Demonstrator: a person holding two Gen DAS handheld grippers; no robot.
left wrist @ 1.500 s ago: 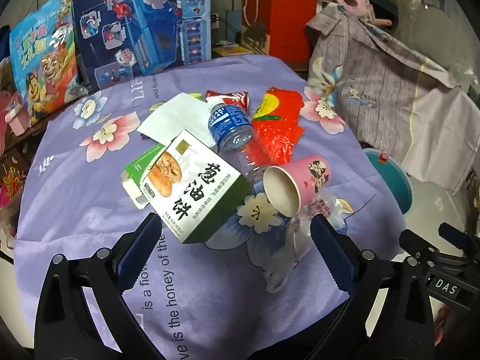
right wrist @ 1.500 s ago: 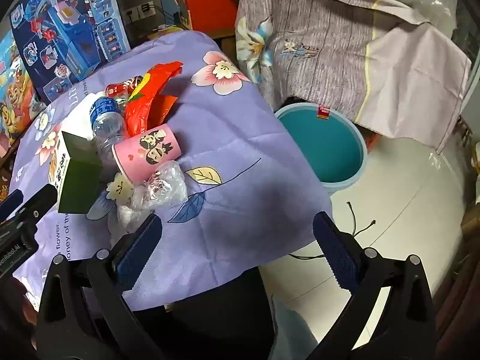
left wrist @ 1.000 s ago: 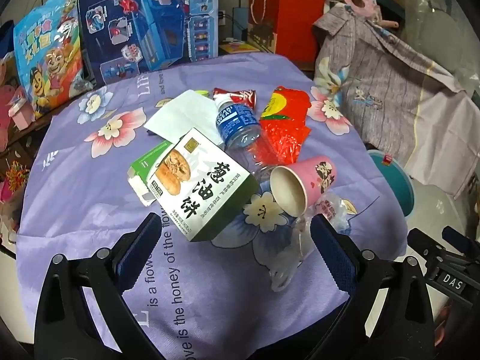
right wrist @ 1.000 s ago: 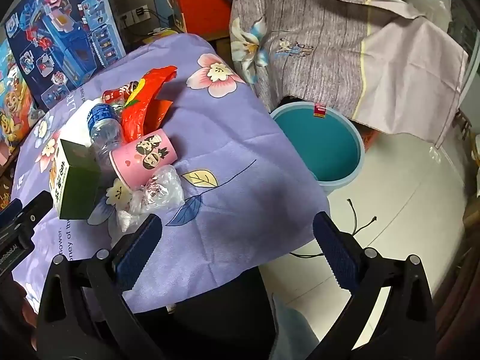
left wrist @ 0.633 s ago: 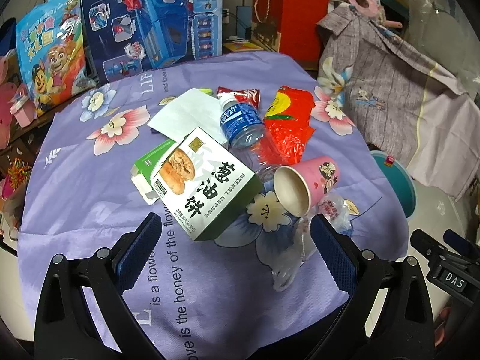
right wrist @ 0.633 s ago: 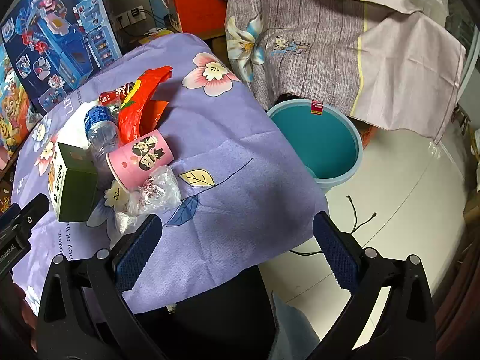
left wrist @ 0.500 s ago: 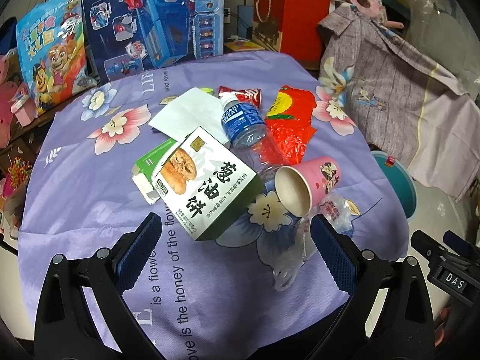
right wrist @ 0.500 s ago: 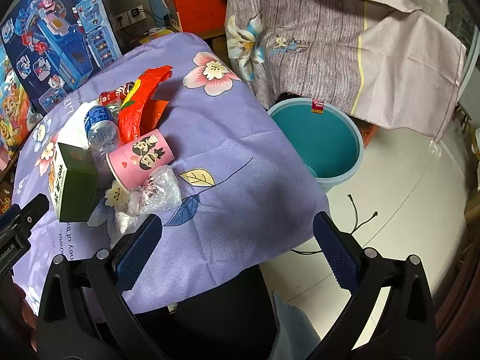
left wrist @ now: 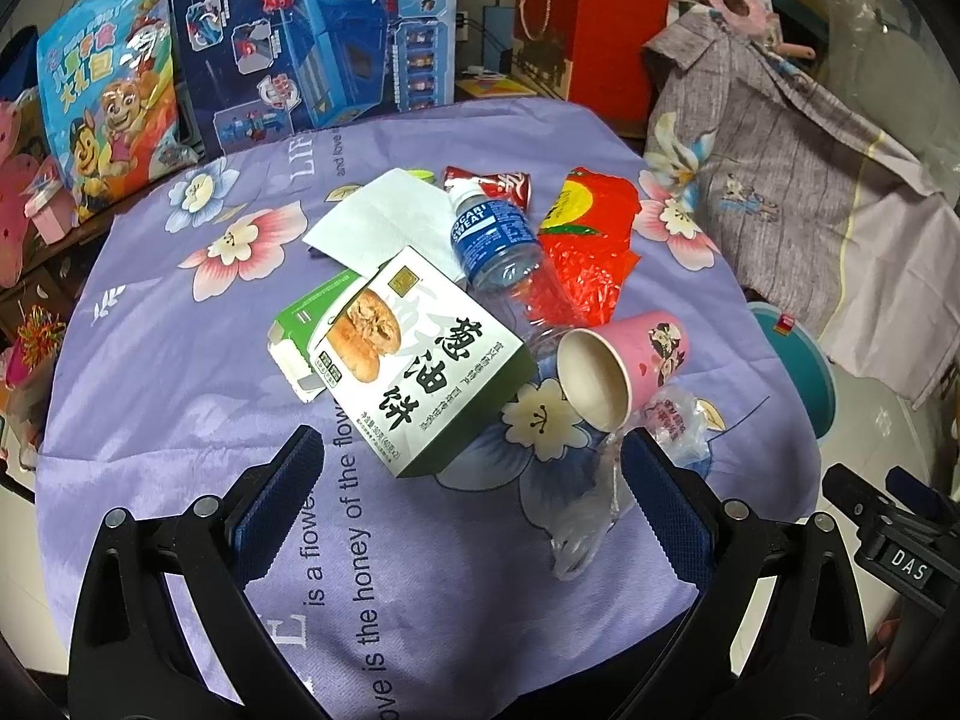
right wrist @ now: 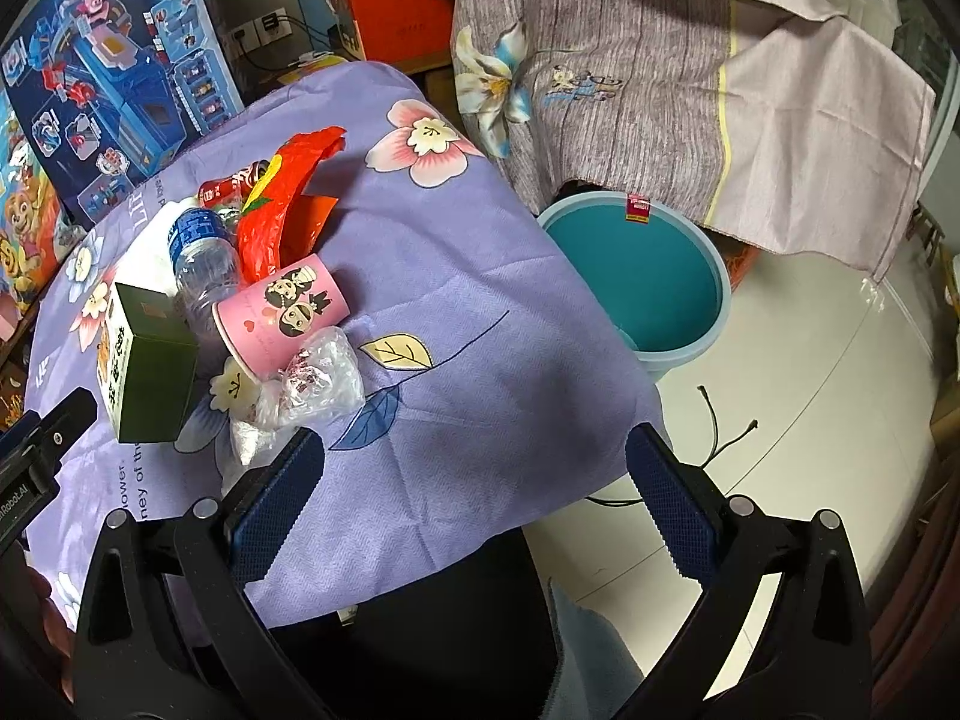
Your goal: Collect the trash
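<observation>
Left wrist view | our left tool (left wrist: pixel 465 474) and right tool (right wrist: pixel 474 480) gape, holding nothing | trash: box (left wrist: pixel 420 354), cup (left wrist: pixel 624 360), bottle (left wrist: pixel 498 240) uncollected on surface (left wrist: pixel 180 396) | bucket (right wrist: pixel 636 276) looks bare.

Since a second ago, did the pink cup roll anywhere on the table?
No. The pink cup lies on its side between the green box and the crinkled clear plastic bag, as before; only the camera view shifted slightly.
</observation>
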